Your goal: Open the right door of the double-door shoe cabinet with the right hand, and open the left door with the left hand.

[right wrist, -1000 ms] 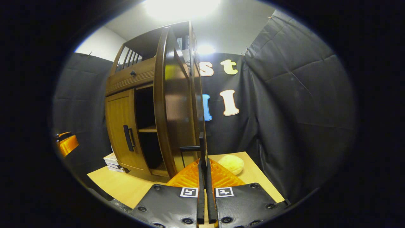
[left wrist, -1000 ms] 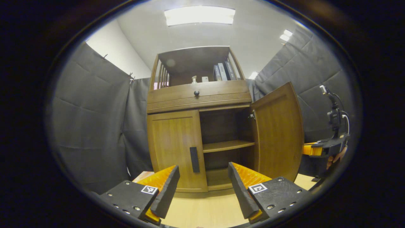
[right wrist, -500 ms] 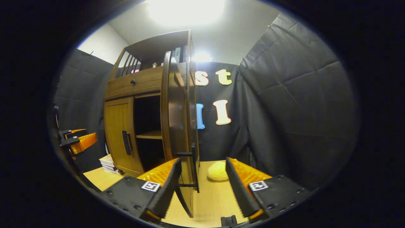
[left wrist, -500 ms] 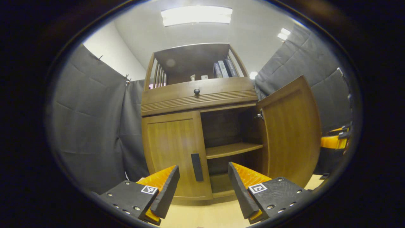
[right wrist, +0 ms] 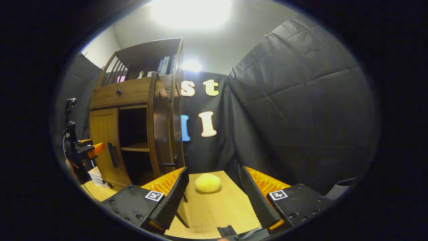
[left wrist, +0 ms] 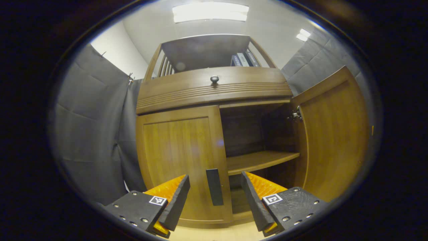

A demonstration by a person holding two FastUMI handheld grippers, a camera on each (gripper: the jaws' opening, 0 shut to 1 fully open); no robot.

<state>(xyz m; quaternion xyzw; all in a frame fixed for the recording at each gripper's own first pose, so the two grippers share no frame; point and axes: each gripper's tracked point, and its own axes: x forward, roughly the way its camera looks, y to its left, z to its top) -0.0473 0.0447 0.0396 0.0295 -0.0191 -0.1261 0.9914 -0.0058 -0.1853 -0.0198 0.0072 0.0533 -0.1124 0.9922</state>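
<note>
Jaws of the left gripper [left wrist: 215, 201] gape wide, empty; door handle [left wrist: 214, 186] sits between them, maybe untouched; right gripper [right wrist: 212, 197] gapes empty too.

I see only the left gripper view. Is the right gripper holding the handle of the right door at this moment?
Observer: No. In the right gripper view the right gripper is open. The right door's handle is off to the side, not between its jaws.
Operator: Is there something on the table on that side?
Observer: Yes. A yellow round thing lies on the table, beyond the jaws and to the right of the open right door.
Operator: Does my left gripper touch the left door's handle?
Observer: Seen from the side, the left gripper is short of the left door's handle, and a gap shows between them.
</note>
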